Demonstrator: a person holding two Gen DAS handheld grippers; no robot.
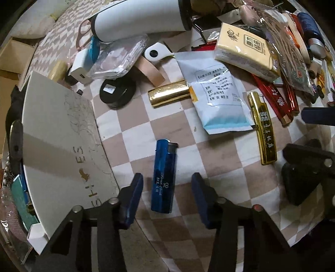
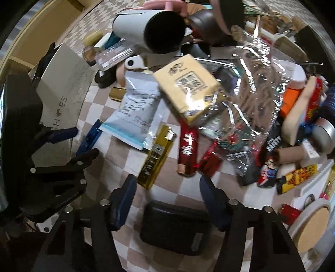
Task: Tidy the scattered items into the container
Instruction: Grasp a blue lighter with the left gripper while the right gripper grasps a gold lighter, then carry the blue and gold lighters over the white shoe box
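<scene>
My left gripper (image 1: 167,192) is open, its fingers on either side of a blue lighter (image 1: 164,175) lying on the checkered cloth, not gripping it. The white shoe box (image 1: 62,146) stands just left of it, with items inside at its far left. My right gripper (image 2: 167,198) is open and empty above a black pouch (image 2: 175,226), with a gold lighter (image 2: 156,157) just ahead. The gold lighter also shows in the left wrist view (image 1: 262,127). The left gripper (image 2: 69,144) and the box (image 2: 62,87) show at left in the right wrist view.
A dense pile fills the far side: a white tumbler (image 1: 138,17), a yellow tissue pack (image 1: 245,52), a white and blue sachet (image 1: 219,98), a gold case (image 1: 169,93), a black round tin (image 1: 117,92), red packets (image 2: 187,150), a crinkly clear bag (image 2: 257,90), and a tape roll (image 2: 314,226).
</scene>
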